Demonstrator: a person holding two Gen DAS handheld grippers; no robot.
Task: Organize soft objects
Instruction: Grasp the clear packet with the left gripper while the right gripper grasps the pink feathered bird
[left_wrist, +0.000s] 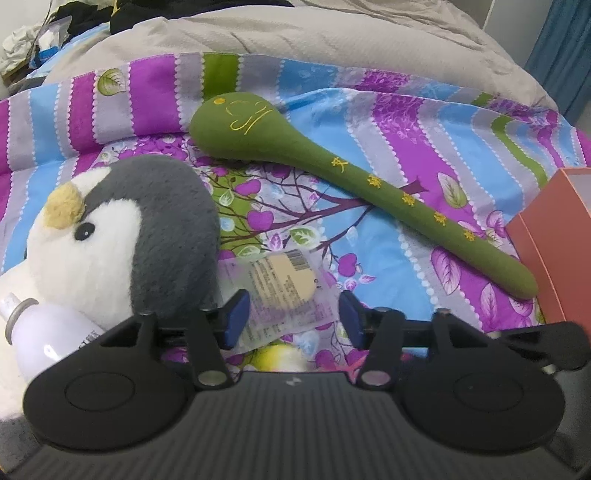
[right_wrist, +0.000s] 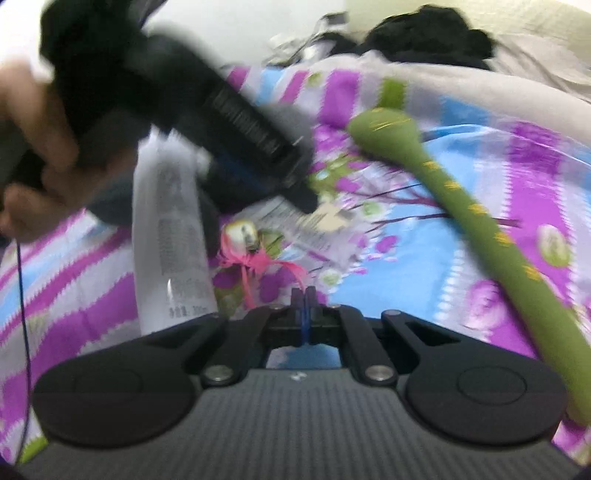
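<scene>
A grey and white plush penguin (left_wrist: 122, 236) lies on the patterned bedsheet (left_wrist: 406, 122) at the left of the left wrist view. A long green plush mallet (left_wrist: 332, 158) with yellow stitching lies slanted across the sheet; it also shows in the right wrist view (right_wrist: 461, 206). My left gripper (left_wrist: 293, 317) is open, with a clear labelled plastic packet (left_wrist: 284, 291) lying between its blue pads (left_wrist: 236, 314). In the right wrist view a hand holds that left gripper (right_wrist: 308, 199) over the packet (right_wrist: 325, 221). My right gripper (right_wrist: 303, 299) is shut with nothing in it.
A white bottle (left_wrist: 48, 332) lies beside the penguin and shows again (right_wrist: 166, 240) in the right wrist view. Near it is a small toy with pink feathers (right_wrist: 247, 236). An orange box (left_wrist: 554, 240) stands at the right. A grey duvet (left_wrist: 295, 33) and dark clothes (right_wrist: 424, 33) lie behind.
</scene>
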